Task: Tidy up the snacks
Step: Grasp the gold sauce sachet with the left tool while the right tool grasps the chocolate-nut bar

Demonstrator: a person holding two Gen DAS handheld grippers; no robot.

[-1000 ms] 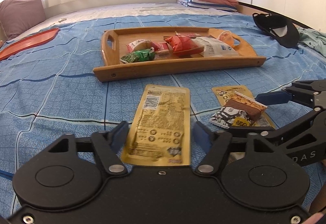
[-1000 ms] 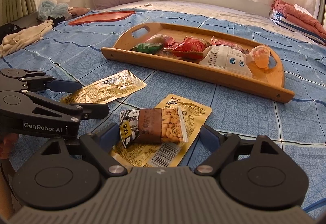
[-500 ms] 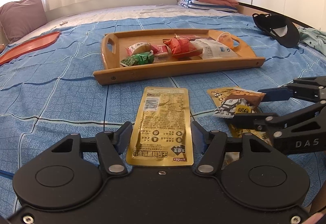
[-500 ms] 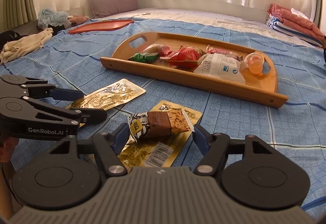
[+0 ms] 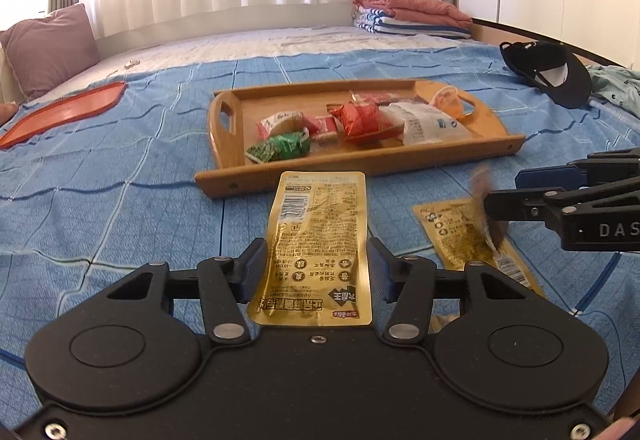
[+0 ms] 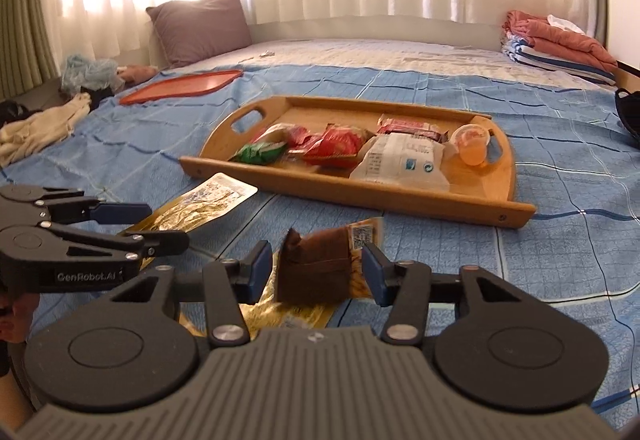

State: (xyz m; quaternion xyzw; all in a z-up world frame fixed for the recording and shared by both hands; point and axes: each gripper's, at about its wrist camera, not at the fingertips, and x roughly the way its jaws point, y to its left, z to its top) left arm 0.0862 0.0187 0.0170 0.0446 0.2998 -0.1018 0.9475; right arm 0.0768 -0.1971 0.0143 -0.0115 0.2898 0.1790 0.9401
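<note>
Two tongs work low over the bed [image 5: 100, 200], which is spread with a blue checked cover. The left tongs [image 5: 316, 272] have a long gold foil packet [image 5: 316, 240] between their blue pads; the jaws are closing, the pads sit right at the packet's edges, and the packet sticks out forward, its far end just short of the wooden tray [image 5: 400, 164]. The right tongs [image 6: 318, 270] are closing too, with a brown peanut snack pack [image 6: 320, 264] between the fingers. That pack is blurred and looks lifted clear of a second gold packet [image 6: 288, 314], which lies flat on the cover beneath it. So there are two gold packets, one peanut pack.

The tray stands just beyond them, and I count about seven things in it. A green pouch [image 5: 280, 148] lies at the near left, with a pale pink-and-white pouch [image 5: 280, 120] behind it. A small red-and-white pack [image 5: 324, 126] comes next, then a big red crinkled bag [image 5: 360, 118]. A white bag with blue marks [image 5: 428, 124] lies to the right, and a flat dark red packet [image 6: 408, 128] at the back. An orange jelly cup [image 5: 448, 100] stands by the right handle.

Off to the side lies one orange-red lid [image 5: 60, 112]. There is one mauve pillow [image 5: 48, 48], one black cap [image 5: 552, 72] and one stack of folded bedding [image 5: 408, 12]. Loose clothes [image 6: 40, 124] lie at the bed's edge.
</note>
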